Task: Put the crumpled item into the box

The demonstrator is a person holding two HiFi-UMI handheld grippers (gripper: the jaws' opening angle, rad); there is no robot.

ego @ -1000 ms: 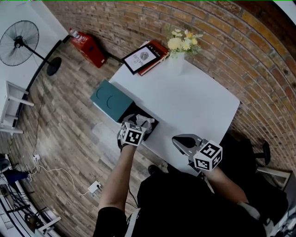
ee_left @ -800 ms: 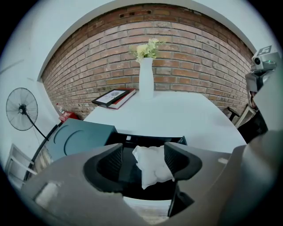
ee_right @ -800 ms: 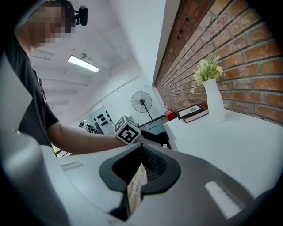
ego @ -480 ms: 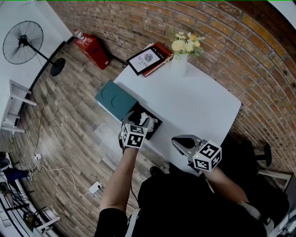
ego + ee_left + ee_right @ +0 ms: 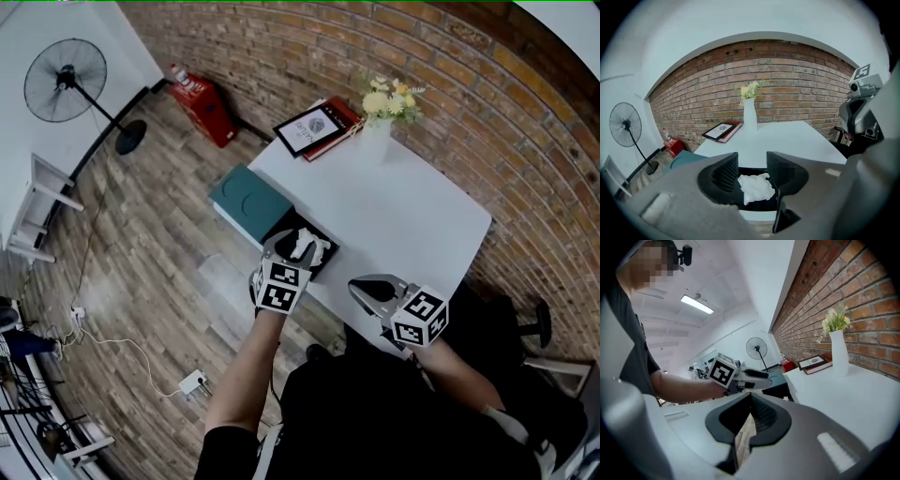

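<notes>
Only the left gripper view looks between the ribbed, parted jaws of the left gripper (image 5: pixel 752 164). There the crumpled white paper (image 5: pixel 757 187) lies in the black box (image 5: pixel 759 205) beneath them. The head view adds the setting: the box sits at the edge of the smooth white table (image 5: pixel 403 216), with a flat teal lid (image 5: pixel 246 199) touching it. The right gripper (image 5: pixel 751 401) is closed on nothing, over the table's near edge.

No lettering is legible, even on the book (image 5: pixel 312 128)
</notes>
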